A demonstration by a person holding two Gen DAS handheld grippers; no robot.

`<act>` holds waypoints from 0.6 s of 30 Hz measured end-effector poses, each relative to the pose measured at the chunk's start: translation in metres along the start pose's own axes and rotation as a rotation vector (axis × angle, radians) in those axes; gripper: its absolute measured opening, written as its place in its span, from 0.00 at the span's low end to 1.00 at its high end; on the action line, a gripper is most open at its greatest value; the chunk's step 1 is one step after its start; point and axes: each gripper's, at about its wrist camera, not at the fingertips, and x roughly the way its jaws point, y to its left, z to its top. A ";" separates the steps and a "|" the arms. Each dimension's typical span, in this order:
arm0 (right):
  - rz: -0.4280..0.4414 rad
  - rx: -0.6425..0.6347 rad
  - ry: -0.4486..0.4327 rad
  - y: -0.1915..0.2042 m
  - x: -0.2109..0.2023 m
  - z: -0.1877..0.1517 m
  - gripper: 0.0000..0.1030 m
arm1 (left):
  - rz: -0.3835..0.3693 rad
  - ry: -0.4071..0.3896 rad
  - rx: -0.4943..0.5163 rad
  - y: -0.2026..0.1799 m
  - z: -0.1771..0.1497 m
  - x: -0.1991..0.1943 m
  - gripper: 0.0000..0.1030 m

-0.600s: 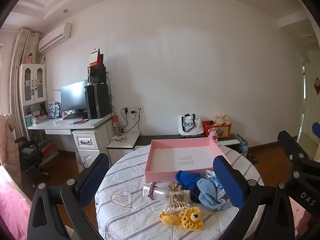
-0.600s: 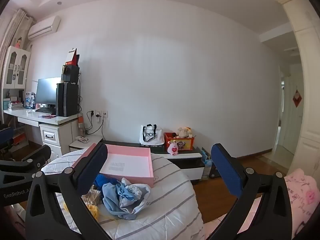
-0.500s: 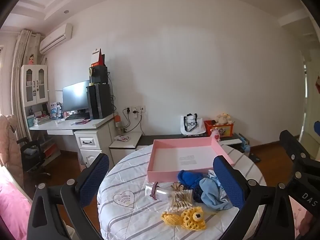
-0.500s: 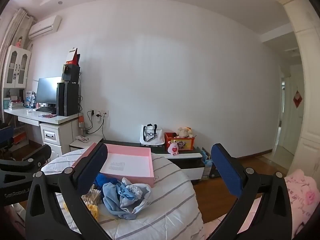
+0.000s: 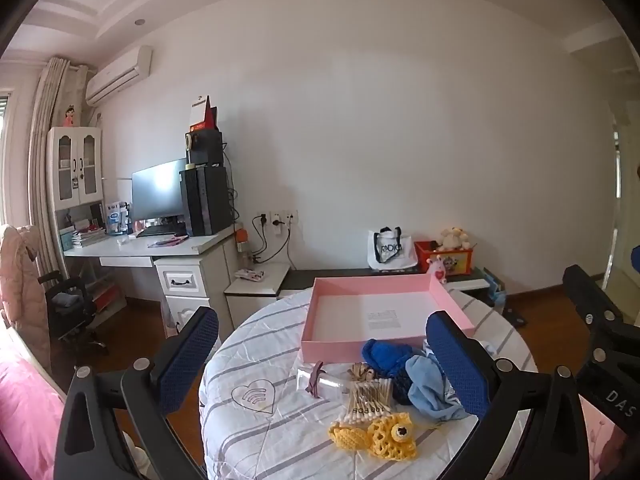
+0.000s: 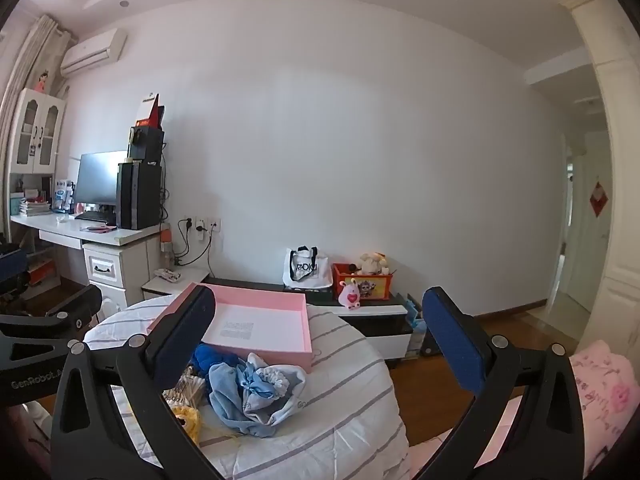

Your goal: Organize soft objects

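Note:
A round table with a striped white cloth (image 5: 256, 364) carries a shallow pink box (image 5: 384, 312), empty inside. In front of the box lies a heap of soft things: a dark blue knitted piece (image 5: 386, 354), a light blue cloth bundle (image 5: 430, 390) (image 6: 256, 394) and a yellow crocheted fish (image 5: 380, 434). A packet of cotton swabs (image 5: 366, 398) and a small clear packet (image 5: 322, 378) lie beside them. My left gripper (image 5: 322, 364) hovers open over the near side of the table, nothing between its fingers. My right gripper (image 6: 318, 338) is open too, off the table's right side.
A white desk (image 5: 160, 246) with a monitor and a computer tower stands at the back left, an office chair (image 5: 68, 312) near it. A low dark cabinet (image 6: 360, 312) with a tote bag and toys runs along the wall. Pink bedding (image 6: 600, 384) lies at the right.
Both views have shifted slightly; the table and its objects sit a little further right in the left wrist view. Both grippers stay open and nothing on the table has moved.

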 end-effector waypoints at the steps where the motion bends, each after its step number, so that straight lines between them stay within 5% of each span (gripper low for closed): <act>1: 0.000 0.000 0.003 0.000 0.001 0.000 1.00 | -0.001 -0.003 0.002 0.000 0.000 -0.002 1.00; 18: -0.009 0.002 0.013 -0.002 0.002 -0.002 1.00 | -0.038 -0.010 0.012 -0.004 0.003 -0.015 1.00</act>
